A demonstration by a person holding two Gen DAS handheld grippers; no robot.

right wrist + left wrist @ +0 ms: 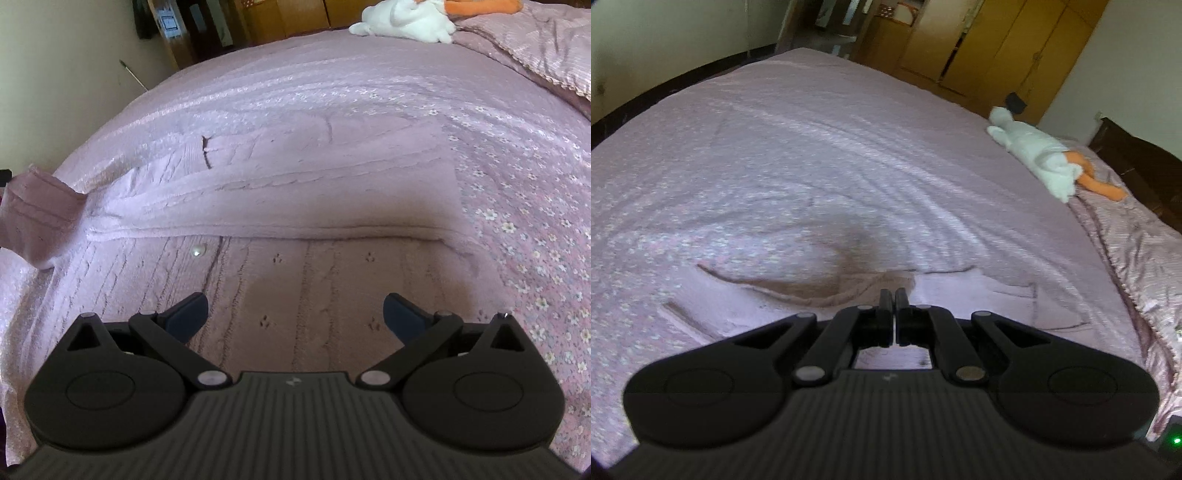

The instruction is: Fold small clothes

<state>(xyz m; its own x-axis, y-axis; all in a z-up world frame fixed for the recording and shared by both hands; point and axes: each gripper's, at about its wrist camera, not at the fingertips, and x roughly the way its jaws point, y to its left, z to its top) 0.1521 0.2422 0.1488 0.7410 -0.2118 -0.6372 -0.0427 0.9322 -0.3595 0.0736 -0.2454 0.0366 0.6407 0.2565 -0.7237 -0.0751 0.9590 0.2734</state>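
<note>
A pink cable-knit sweater (314, 177) lies spread on the flowered pink bedspread (535, 236), with one part folded over along a crease across the middle. A pearl button (196, 252) shows on the lower layer. My right gripper (295, 310) hovers open just above the sweater's near part, with nothing between its fingers. At the far left of the right wrist view a ribbed end of the sweater (37, 218) stands lifted off the bed. My left gripper (894, 299) is shut, with a raised edge of the sweater (827, 290) at its tips.
A white and orange plush toy (1034, 151) lies near the far side of the bed, beside a folded pink blanket (1137, 243). Wooden wardrobes (997, 44) stand behind the bed. The bedspread (775, 147) stretches wide beyond the sweater.
</note>
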